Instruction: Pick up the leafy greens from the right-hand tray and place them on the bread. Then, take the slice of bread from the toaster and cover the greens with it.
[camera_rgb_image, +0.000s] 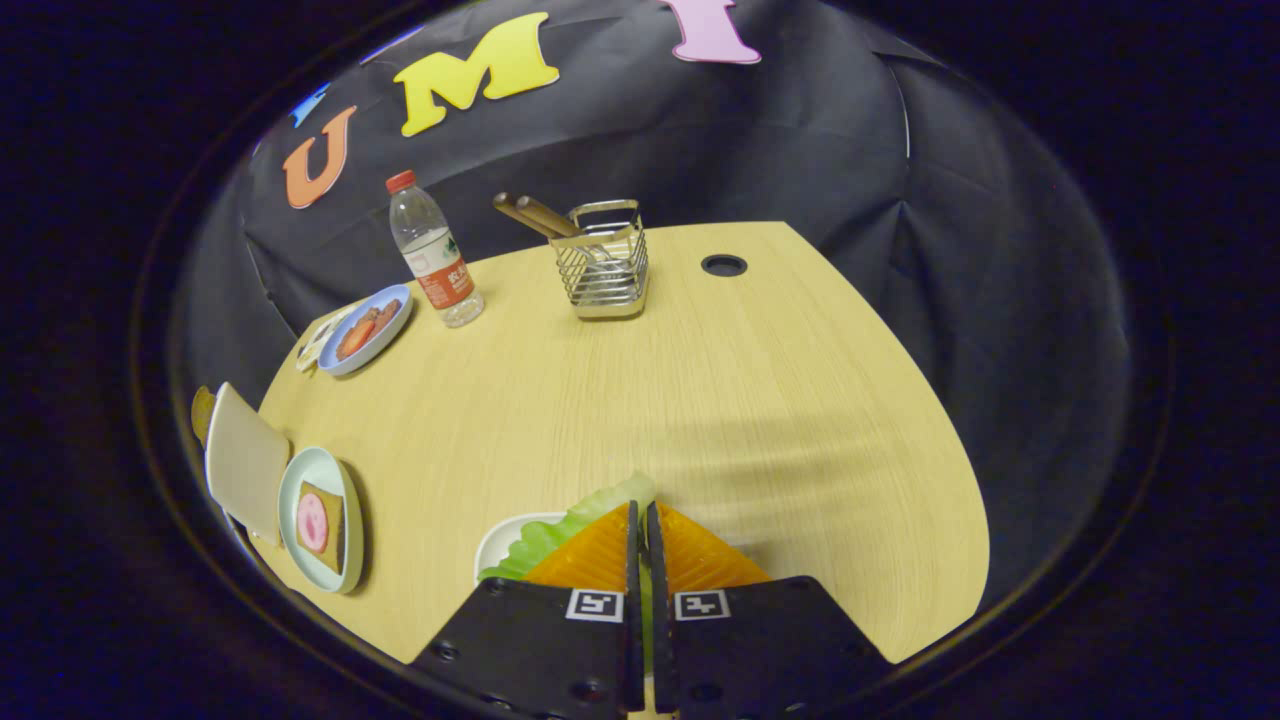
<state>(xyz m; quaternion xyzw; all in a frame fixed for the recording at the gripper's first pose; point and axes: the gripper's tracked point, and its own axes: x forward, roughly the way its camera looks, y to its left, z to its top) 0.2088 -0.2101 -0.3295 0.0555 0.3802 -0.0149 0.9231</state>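
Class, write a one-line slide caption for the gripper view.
Gripper shut on the leafy greens above their white tray, bread on a plate beyond.

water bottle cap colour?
Red, on the water bottle beyond the gripper, whose fingers pinch the leafy greens; gripper view.

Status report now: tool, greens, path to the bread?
Tool shut on leafy greens, over white tray. Bread on plate beyond, table between bare.

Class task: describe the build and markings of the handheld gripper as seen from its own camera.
The gripper has two wedge-shaped fingers with ribbed faces, mounted on flat black plates with visible screws. Each plate carries a small square black-and-white marker near the fingers' base.
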